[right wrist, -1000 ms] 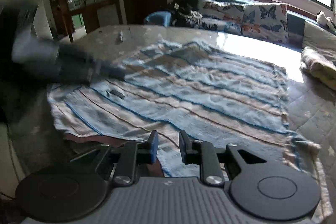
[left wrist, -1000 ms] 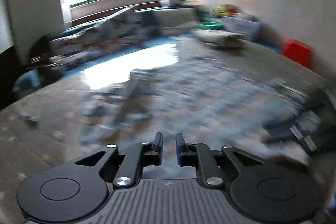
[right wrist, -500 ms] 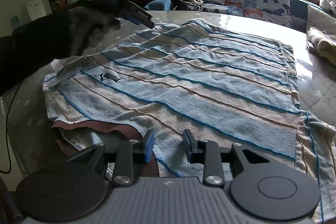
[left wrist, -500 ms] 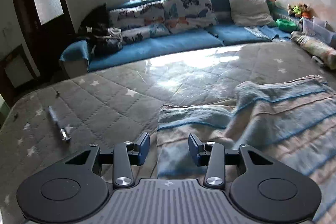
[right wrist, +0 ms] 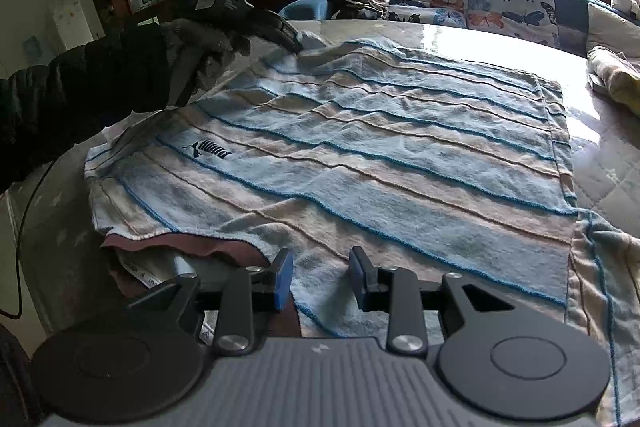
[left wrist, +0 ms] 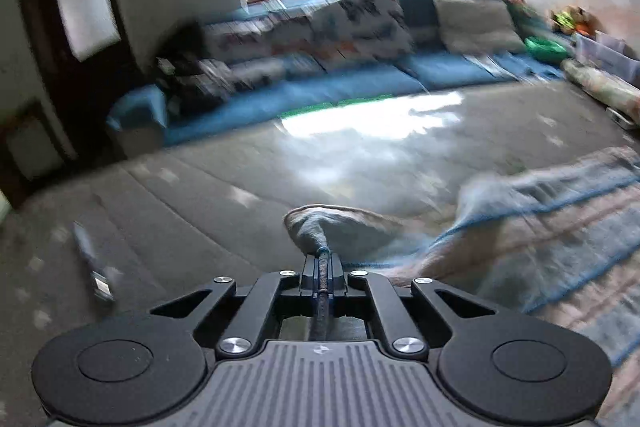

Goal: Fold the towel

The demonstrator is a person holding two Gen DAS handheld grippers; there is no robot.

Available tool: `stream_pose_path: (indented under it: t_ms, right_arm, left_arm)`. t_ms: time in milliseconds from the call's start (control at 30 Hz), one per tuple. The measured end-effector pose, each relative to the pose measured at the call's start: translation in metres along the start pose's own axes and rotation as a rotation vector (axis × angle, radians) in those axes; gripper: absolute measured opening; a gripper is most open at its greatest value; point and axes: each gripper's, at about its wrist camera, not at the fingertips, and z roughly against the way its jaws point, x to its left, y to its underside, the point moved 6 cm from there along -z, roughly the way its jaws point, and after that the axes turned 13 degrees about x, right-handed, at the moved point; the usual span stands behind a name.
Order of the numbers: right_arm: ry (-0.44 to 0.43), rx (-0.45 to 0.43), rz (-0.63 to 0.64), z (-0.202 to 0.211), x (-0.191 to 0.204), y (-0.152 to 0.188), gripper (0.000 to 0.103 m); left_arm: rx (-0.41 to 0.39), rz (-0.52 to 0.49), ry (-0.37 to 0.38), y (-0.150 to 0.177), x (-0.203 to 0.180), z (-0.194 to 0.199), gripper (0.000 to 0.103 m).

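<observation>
Pinching the far corner of the striped towel (right wrist: 360,155), my left gripper (left wrist: 321,269) is clamped; my right gripper (right wrist: 320,277) hangs spread over the near edge. Folding has barely begun.

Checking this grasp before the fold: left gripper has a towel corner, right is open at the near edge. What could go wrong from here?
1. The left gripper pinches only a thin bunched corner of the towel; a fast pull could slip it out.
2. The right gripper is open over the near edge, so lifting now would drag the towel skewed.
3. A dark red cloth lies under that edge and may get pinched along with it.
</observation>
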Motion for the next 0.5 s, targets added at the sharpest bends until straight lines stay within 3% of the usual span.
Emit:
stream_pose_path:
  t_ms: [100,167,233,300,400,500]
  right_arm:
    - [-0.001,0.0,0.0,0.0,0.0,0.001,0.031]
    - [-0.001,0.0,0.001,0.0,-0.001,0.002,0.031]
    - [0.002,-0.001,0.003,0.001,-0.001,0.002,0.031]
    - [0.006,0.0,0.005,0.001,-0.001,0.002,0.031]
    - [0.012,-0.001,0.006,0.002,0.0,0.003,0.032]
    - [0.016,-0.002,0.007,0.002,0.001,0.002,0.032]
  left_arm:
    - [0.02,0.038,-0.027,0.002,0.01,-0.008,0.005]
    - [0.033,0.035,-0.033,0.004,0.012,-0.014,0.01]
    - [0.029,0.05,-0.046,0.002,0.016,-0.012,0.023]
    - [0.002,0.088,-0.064,-0.001,0.02,-0.001,0.023]
    - [-0.045,0.106,-0.002,-0.005,0.013,0.019,0.021]
    - [-0.031,0.036,0.089,-0.008,-0.012,0.023,0.02]
